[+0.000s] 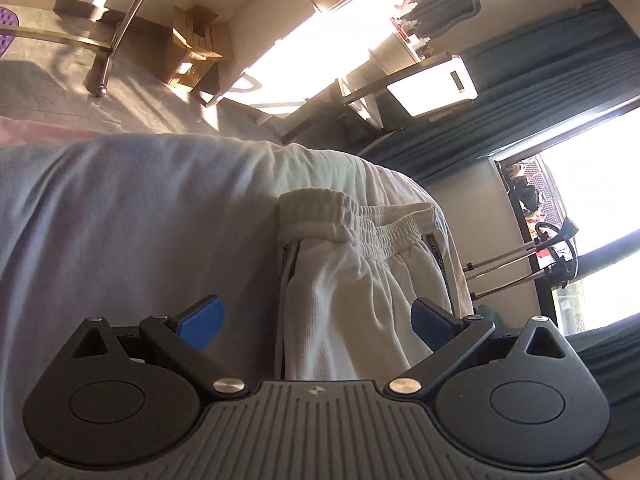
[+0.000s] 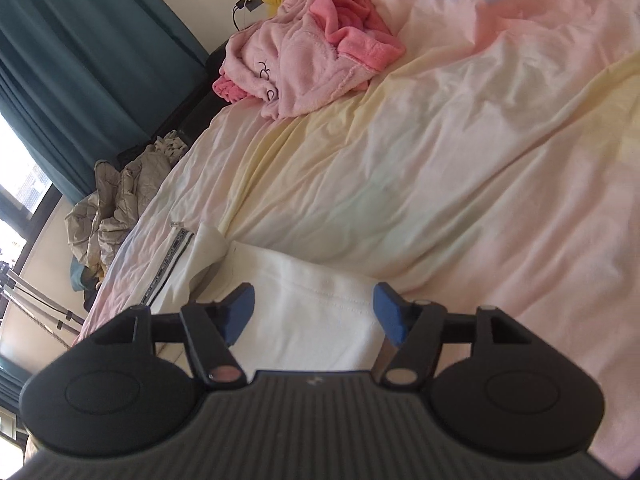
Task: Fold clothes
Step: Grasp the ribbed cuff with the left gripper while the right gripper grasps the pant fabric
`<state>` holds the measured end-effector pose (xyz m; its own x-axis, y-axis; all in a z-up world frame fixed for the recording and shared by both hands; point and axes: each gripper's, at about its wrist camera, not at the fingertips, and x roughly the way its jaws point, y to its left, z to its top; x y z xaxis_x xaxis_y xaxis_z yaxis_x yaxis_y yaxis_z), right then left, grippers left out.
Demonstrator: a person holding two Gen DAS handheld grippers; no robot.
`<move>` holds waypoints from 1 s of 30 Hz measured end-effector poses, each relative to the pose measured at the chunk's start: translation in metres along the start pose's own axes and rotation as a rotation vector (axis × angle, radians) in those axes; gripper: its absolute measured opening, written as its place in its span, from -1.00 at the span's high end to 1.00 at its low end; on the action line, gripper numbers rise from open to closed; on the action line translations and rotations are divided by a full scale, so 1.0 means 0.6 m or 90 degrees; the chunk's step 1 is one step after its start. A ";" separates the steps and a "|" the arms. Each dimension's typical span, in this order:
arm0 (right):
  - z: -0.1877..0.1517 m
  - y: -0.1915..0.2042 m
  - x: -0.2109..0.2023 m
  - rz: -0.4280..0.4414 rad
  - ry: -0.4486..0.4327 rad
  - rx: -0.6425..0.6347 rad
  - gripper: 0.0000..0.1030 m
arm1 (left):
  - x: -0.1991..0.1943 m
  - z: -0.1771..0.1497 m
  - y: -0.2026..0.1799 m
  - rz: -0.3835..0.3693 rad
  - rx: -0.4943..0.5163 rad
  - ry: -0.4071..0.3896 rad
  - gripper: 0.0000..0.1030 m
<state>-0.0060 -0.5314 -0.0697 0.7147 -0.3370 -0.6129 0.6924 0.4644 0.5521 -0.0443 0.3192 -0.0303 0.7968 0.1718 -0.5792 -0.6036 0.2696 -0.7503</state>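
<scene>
White sweatpants (image 1: pixel 360 264) lie on the pastel bedsheet (image 2: pixel 440 160), elastic waistband (image 1: pixel 360 220) gathered at the far end in the left wrist view, dark-trimmed zip pocket (image 2: pixel 176 256) visible at left in the right wrist view. Left gripper (image 1: pixel 316 320): jaws wide apart, blue pads either side of the cloth, not pressing it; nothing held. Right gripper (image 2: pixel 314 312): jaws apart, hovering just over a flat seamed edge of the same garment; pads clear of it, no grip. A pink fleece garment (image 2: pixel 304 44) sits in a heap well apart at the far end of the bed. Handling judgement: thick knit, soft, limp, light; will drape and sag, not slip. Best pinch points look like the waistband corners and the hem edge, taking all layers.
</scene>
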 end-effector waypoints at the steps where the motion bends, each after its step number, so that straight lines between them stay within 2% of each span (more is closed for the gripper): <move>1: -0.001 -0.005 0.003 0.004 0.006 0.009 -0.40 | 0.006 -0.001 0.002 -0.001 -0.009 0.016 -0.95; 7: -0.021 -0.008 0.019 0.013 0.070 0.049 -0.58 | 0.051 -0.020 0.017 0.005 -0.051 0.106 -0.92; 10: -0.028 -0.015 0.030 0.018 0.101 0.084 -0.62 | 0.068 -0.024 0.015 0.011 -0.042 0.116 -0.82; 14: -0.034 -0.025 0.040 0.021 0.122 0.118 -0.62 | 0.086 -0.035 0.009 -0.032 -0.032 0.151 -0.59; 16: -0.037 -0.030 0.045 0.025 0.131 0.133 -0.62 | 0.102 -0.037 0.013 -0.038 -0.039 0.172 -0.57; 21: -0.038 -0.032 0.068 0.029 0.135 0.140 -0.59 | 0.124 -0.033 0.022 -0.038 -0.050 0.177 -0.41; 22: -0.038 -0.033 0.071 0.026 0.131 0.142 -0.55 | 0.126 -0.033 0.024 -0.038 -0.051 0.174 -0.32; 23: -0.038 -0.034 0.075 0.024 0.127 0.144 -0.49 | 0.127 -0.033 0.027 -0.035 -0.051 0.172 -0.15; 24: -0.038 -0.036 0.077 0.021 0.124 0.146 -0.27 | 0.128 -0.033 0.029 -0.031 -0.050 0.169 -0.01; 25: -0.037 -0.038 0.076 0.016 0.124 0.146 0.15 | 0.127 -0.033 0.033 -0.029 -0.053 0.167 0.35; 27: -0.035 -0.047 0.074 0.036 0.126 0.159 0.77 | 0.124 -0.032 0.041 -0.040 -0.068 0.168 0.58; 28: -0.033 -0.051 0.071 0.053 0.123 0.177 0.84 | 0.122 -0.031 0.042 -0.050 -0.072 0.167 0.71; 30: -0.029 -0.045 0.060 0.066 0.107 0.163 0.85 | 0.114 -0.032 0.038 -0.059 -0.060 0.157 0.75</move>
<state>-0.0004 -0.5419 -0.1165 0.7709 -0.1490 -0.6192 0.6347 0.2606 0.7275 -0.0038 0.3187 -0.0931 0.8245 -0.0886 -0.5588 -0.5381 0.1827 -0.8229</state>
